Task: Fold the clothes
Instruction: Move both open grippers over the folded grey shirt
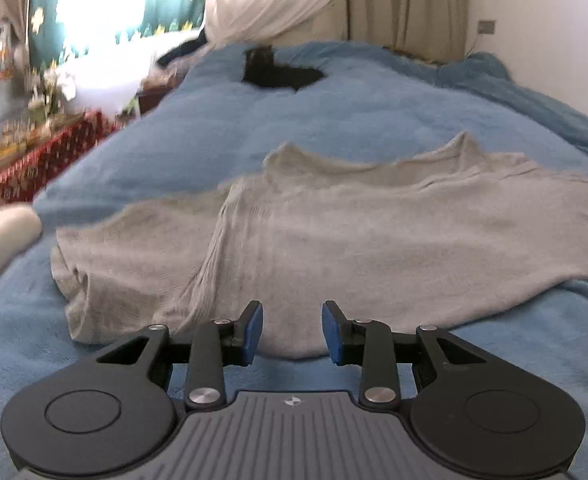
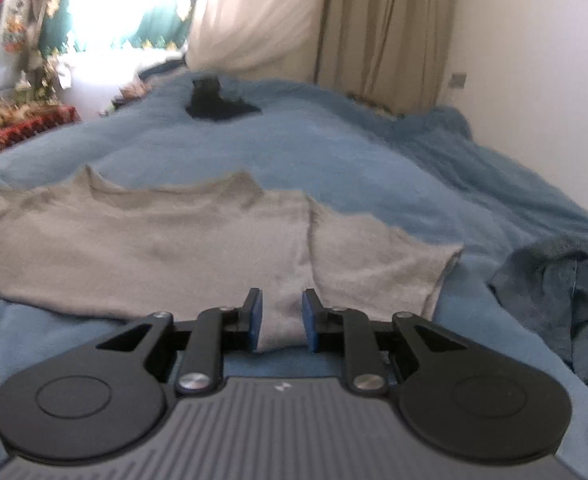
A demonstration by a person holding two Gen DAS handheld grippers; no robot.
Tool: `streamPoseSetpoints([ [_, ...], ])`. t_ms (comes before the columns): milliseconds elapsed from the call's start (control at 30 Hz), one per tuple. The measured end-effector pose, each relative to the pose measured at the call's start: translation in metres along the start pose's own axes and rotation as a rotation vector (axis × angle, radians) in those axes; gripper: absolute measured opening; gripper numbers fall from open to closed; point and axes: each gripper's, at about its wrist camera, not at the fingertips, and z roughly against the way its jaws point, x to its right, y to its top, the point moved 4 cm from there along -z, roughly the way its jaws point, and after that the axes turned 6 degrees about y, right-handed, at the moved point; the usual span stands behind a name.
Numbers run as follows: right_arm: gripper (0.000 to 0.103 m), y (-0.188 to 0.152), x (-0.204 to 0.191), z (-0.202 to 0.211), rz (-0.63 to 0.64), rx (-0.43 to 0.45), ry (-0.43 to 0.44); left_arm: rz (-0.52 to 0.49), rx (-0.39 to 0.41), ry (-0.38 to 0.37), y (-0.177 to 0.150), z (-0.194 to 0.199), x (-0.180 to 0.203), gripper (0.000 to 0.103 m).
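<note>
A grey T-shirt [image 1: 334, 240] lies spread flat on the blue blanket [image 1: 314, 120], collar toward the far end and hem toward me. My left gripper [image 1: 291, 330] hovers over the hem near the shirt's left side. Its blue pads [image 1: 253, 332] stand apart with flat cloth showing in the gap, not pinched. In the right wrist view the same shirt [image 2: 173, 248] fills the left half. My right gripper [image 2: 281, 322] is over the hem beside the right sleeve [image 2: 382, 264]. It has a narrower gap, and the grey cloth seen through it lies loose.
A crumpled dark blue garment [image 2: 566, 300] lies on the bed at the right. A black object [image 1: 277, 72] sits at the far end. A cream pillow [image 1: 1, 236] is off the left side, and behind it stands a cluttered table with a red cloth [image 1: 41, 156]. Curtains and a wall close the back.
</note>
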Motion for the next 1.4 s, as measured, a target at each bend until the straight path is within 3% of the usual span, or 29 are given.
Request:
streamPoseSetpoints([
  [67, 0.022, -0.009, 0.006, -0.009, -0.015, -0.04, -0.001, 0.02, -0.032, -0.002, -0.007, -0.008, -0.007, 0.033],
  [233, 0.022, -0.032, 0.005, -0.005, 0.029, -0.05, -0.001, -0.064, 0.005, 0.021, -0.022, 0.001, -0.004, 0.034],
  [367, 0.022, -0.037, 0.005, 0.001, 0.022, -0.054, -0.003, -0.062, 0.017, 0.035, -0.022, 0.009, -0.006, 0.033],
  [567, 0.023, -0.028, 0.003, 0.022, -0.024, -0.034, 0.022, -0.097, 0.104, 0.082, -0.013, 0.031, -0.012, 0.033],
  [733, 0.023, -0.016, -0.001, 0.028, -0.034, 0.007, 0.037, -0.081, 0.066, 0.077, -0.012, 0.015, -0.023, 0.032],
  [833, 0.023, -0.015, -0.003, 0.025, -0.029, -0.002, 0.039, -0.067, 0.035, 0.097, -0.015, 0.008, -0.035, 0.018],
  [967, 0.023, -0.023, 0.003, 0.021, -0.039, -0.028, 0.03, -0.078, 0.038, 0.103, -0.016, 0.015, -0.043, 0.017],
  [1233, 0.025, -0.016, 0.019, 0.035, -0.02, 0.018, -0.032, -0.11, 0.045, 0.124, -0.02, 0.022, -0.042, 0.017],
  [1400, 0.025, -0.009, 0.025, 0.023, -0.03, 0.003, -0.006, -0.091, 0.041, 0.124, -0.02, 0.021, -0.042, 0.017],
])
